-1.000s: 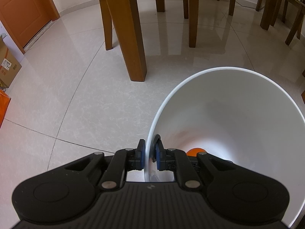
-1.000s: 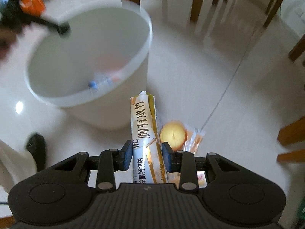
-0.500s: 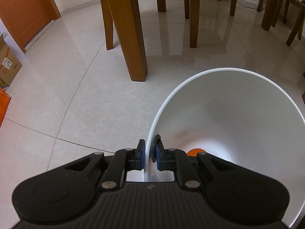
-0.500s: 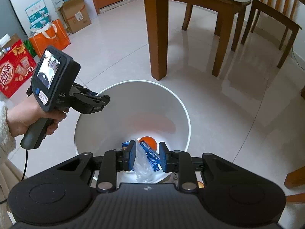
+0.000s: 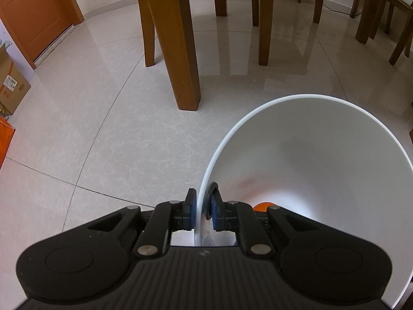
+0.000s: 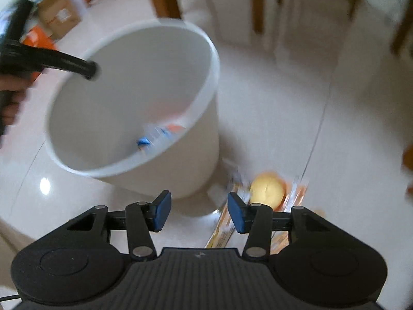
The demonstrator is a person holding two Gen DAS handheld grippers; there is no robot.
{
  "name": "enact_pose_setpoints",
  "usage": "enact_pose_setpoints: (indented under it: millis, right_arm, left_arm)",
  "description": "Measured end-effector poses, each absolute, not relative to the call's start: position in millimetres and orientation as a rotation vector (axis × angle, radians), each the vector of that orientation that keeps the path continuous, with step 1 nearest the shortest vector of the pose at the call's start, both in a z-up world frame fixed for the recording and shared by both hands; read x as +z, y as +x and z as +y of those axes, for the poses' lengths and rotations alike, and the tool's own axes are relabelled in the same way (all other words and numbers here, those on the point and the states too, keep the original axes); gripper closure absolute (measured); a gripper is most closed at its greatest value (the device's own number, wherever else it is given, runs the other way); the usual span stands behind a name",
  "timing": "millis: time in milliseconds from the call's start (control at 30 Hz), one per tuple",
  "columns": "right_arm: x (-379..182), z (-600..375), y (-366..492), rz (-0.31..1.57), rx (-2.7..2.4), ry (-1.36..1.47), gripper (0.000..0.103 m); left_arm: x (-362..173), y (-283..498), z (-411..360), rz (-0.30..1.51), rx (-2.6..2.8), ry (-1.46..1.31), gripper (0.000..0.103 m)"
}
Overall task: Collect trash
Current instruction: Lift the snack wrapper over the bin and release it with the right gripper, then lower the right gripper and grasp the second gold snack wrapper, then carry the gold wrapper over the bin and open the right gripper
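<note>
Pale glossy tiled floor (image 5: 108,139), crossed by thin dark grout lines; carries all items listed.

Brown wooden furniture legs (image 5: 180,51): several, upright on the floor beyond the bin. Orange-brown wooden door (image 5: 33,18) at the far left wall. Brown cardboard box (image 5: 11,87) on the floor by the left wall, an orange bag (image 6: 38,35) near it.

Round white plastic waste bin (image 6: 196,170): upright on the floor, open top. Inside, at the bottom: a small blue item, clear crumpled plastic and something orange (image 6: 157,135), blurred; an orange round shape (image 5: 263,206) shows low inside the bin in the left wrist view.

Left claw (image 5: 201,206): black body, blue pads, clamped on the bin's near rim, one finger outside the wall, one inside. In the right wrist view it reaches the rim from the left, gripped by a hand (image 6: 11,95).

Right claw (image 6: 197,213): black body, blue pads (image 6: 164,210), fingers spread wide apart, nothing between them; hangs above the floor just beside the bin's base.

Yellow round bun in a clear wrapper with orange edges (image 6: 268,191): on the floor just right of the bin's base, outside it. Long yellow-and-white printed packet (image 6: 222,230): on the floor beside the bun, partly hidden by the right claw. Right wrist view heavily blurred; print unreadable.
</note>
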State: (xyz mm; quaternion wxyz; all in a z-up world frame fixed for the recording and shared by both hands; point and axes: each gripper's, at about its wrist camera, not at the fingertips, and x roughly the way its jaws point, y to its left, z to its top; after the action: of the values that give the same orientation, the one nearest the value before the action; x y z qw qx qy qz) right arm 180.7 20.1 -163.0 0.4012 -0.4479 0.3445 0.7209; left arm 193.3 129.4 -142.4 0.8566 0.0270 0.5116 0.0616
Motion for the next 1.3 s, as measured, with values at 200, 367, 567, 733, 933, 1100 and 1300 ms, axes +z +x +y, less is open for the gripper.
enact_pose_setpoints:
  millis: [200,367,567,733,933,1100,1300]
  right_arm:
    - [-264.7,21.9,209.6,1.03,1.63,-1.064,0.046]
    - [-326.8,25.9,214.6,1.137,1.519,-1.027,0.045]
    - [-359.0,33.4,201.8,1.119,1.494,-1.044,0.044]
    - [-365.1,40.5,194.9,1.087,1.51,-1.094,0.052]
    - [-350.5,38.5,197.1,1.093,1.532,-1.123,0.069]
    - [-310.0,32.4,199.9,1.078,1.544,-1.17,0.069]
    - [-213.3,32.8,207.4,0.973,1.602,-1.223,0.069]
  left_arm:
    - [-142.8,191.5,128.8,1.072,0.127,0.069,0.093]
    - [-143.3,190.7,127.6,1.07,0.129,0.08,0.092]
    - [-143.8,190.8,127.7,1.069,0.125,0.083,0.092]
    - [-143.7,191.4,127.9,1.073,0.124,0.079,0.092]
    - [-143.1,192.9,127.8,1.074,0.125,0.074,0.092]
    - [-143.2,192.7,128.0,1.074,0.124,0.075,0.092]
    - [-143.5,192.4,126.9,1.073,0.126,0.075,0.092]
